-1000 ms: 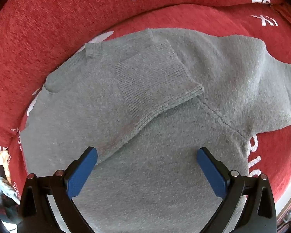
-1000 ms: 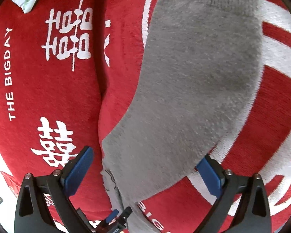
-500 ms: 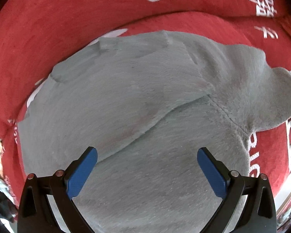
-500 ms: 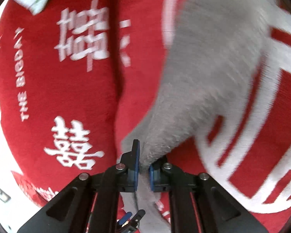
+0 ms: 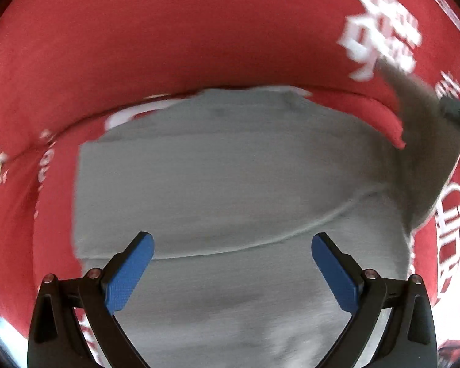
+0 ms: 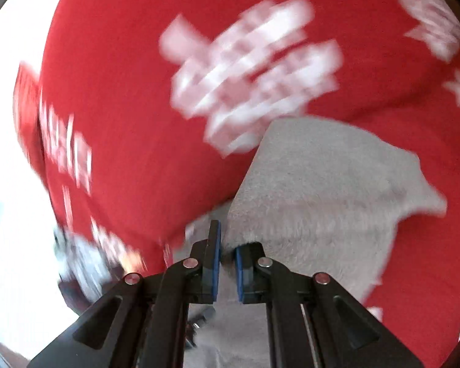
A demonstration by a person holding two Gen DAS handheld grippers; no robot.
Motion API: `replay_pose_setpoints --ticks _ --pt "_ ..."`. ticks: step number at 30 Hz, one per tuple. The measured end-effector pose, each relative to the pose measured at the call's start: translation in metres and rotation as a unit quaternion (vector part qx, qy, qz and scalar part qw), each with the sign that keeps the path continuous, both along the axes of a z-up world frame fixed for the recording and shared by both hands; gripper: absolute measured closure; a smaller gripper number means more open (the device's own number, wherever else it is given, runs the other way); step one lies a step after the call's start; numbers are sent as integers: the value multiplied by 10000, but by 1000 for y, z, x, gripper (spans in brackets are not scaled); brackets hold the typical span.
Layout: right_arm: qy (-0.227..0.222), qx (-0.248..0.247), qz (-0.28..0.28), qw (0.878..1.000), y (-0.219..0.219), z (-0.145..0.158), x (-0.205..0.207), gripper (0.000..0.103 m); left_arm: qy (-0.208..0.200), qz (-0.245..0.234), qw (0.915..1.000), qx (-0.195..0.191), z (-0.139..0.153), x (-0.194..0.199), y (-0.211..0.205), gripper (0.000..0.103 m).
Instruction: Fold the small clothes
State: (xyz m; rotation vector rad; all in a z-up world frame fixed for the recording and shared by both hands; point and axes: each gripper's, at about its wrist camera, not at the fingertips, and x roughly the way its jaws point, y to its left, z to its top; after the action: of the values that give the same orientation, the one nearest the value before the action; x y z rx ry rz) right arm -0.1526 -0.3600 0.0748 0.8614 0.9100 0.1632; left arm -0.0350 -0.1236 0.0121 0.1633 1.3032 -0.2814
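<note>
Honestly the grey sweater (image 5: 230, 178) looks soft and floppy, lying on the red blanket (image 5: 168, 46). Right hand-held gripper (image 6: 227, 260) is pinched on its sleeve (image 6: 322, 190); left hand-held gripper (image 5: 230, 263) hovers spread wide over the body. Probably best grabbed at edges or cuffs.

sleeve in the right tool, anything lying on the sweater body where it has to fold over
Nothing visible. The right tool is shut on the lifted sleeve, and the grey sweater lies bare on the red cover. The open left tool hovers over its near part.
</note>
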Motion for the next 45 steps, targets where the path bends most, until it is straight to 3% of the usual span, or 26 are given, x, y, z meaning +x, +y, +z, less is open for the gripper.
replay_pose_setpoints --ticks 2,5,8,9,10,12,17,20,22,23,24,25,26,28,30,32,35,38,41,43,44,45 --pt "127 -326 648 9973 46 -5 21 94 26 246 9997 46 -1 4 26 0" --pt "726 -783 1498 9829 118 -38 46 93 87 567 9983 130 -4 3 66 0" --pt "1517 -1070 1784 9663 156 -80 54 89 135 744 9970 142 -8 0 94 0" --pt "1692 -1122 1781 9629 160 -89 53 77 160 818 9964 121 -10 -3 105 0" --pt "1890 -1100 1727 9604 161 -98 52 68 178 855 9961 106 -11 -3 110 0" --pt "1860 -732 1412 9696 154 -101 41 45 231 939 9953 47 -16 -5 121 0" --pt "1640 -665 496 9830 129 -73 30 44 293 1067 9938 -80 -14 -11 137 0" --pt "1714 -848 -35 9815 111 -69 45 44 270 1092 9935 -148 -13 -10 145 0" --pt "1807 -713 -337 9804 100 -79 59 44 265 1093 9935 -165 -12 -11 150 0" --pt "1873 -661 -460 9790 95 -85 66 44 264 1096 9935 -169 -11 -12 151 0" --pt "1964 -591 -512 9774 90 -94 73 52 267 1112 9933 -178 -11 -13 156 0" --pt "2051 -575 -517 9757 90 -100 81 66 269 1130 9931 -190 -11 -14 160 0" --pt "2154 -621 -498 9733 91 -104 86 97 269 1149 9928 -207 -10 -15 163 0" --pt "2063 -777 -432 9745 96 -99 91 97 250 1219 9918 -292 -7 -18 175 0" --pt "1543 -924 -22 9837 118 -81 97 97 275 1263 9909 -389 -7 -19 185 0" --pt "1189 -1250 701 9825 157 -63 102 97 344 1302 9897 -487 -8 -17 193 0" --pt "952 -1800 1657 9649 209 -57 103 97 335 1402 9873 -662 -5 -14 206 0" --pt "905 -2448 2605 9295 261 -67 98 95 336 1403 9849 -953 -2 -10 213 0" --pt "924 -3115 3305 8861 293 -79 82 92 410 1250 9845 -1159 -4 -8 208 0" --pt "928 -3382 3623 8636 309 -85 71 75 542 1152 9820 -1397 -7 -4 199 0" --pt "910 -3463 3705 8570 310 -84 64 58 614 1131 9800 -1515 -9 -4 195 0" --pt "880 -3482 3738 8552 308 -81 57 50 709 1144 9776 -1621 -14 -2 187 0"
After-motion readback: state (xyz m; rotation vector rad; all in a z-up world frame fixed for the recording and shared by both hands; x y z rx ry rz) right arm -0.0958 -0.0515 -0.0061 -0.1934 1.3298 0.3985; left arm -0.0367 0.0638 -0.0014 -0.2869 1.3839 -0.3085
